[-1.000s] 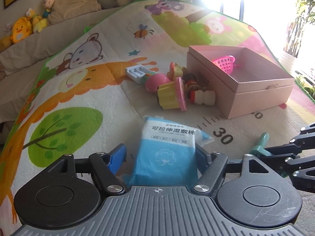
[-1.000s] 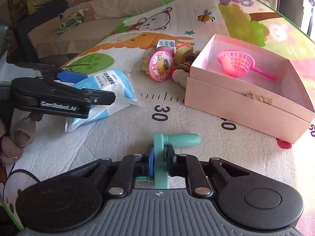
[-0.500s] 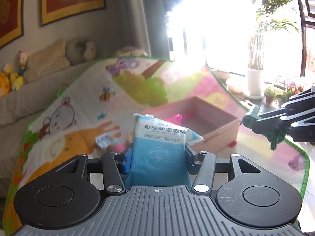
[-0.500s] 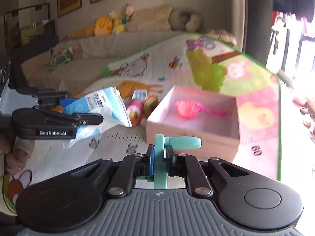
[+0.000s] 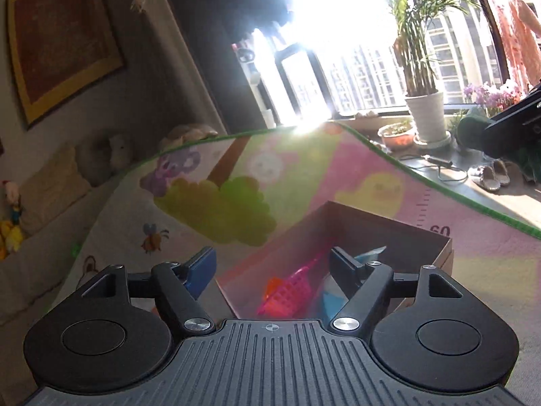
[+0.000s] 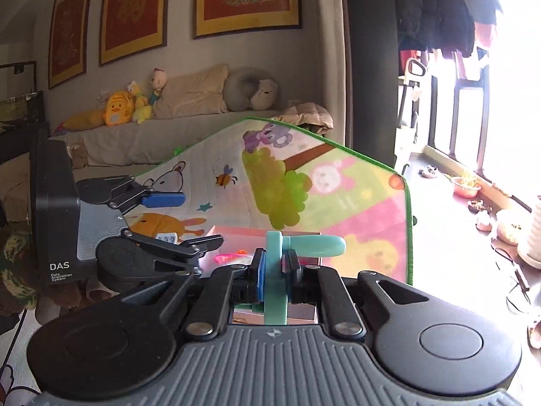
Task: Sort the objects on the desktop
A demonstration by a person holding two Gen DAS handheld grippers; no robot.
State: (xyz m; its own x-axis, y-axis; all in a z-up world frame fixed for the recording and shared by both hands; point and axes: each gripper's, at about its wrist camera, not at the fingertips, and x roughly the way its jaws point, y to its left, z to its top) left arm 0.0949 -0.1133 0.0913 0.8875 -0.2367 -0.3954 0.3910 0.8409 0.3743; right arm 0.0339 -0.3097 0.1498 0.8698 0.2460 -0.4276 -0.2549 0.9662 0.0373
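Observation:
My left gripper is open and empty above the pink box. The blue pack of wet cotton pads lies inside the box beside the pink toy strainer. My right gripper is shut on a teal plastic toy, held in the air over the mat to the right of the left gripper. In the right wrist view only a strip of the pink box shows behind the gripper.
The cartoon play mat lies under the box, its green edge to the right. Potted plants and shoes stand by the window. A sofa with plush toys lines the back wall.
The left gripper carried the blue pack up over the box, opened and let it drop inside. The right gripper rose, still holding the teal toy.

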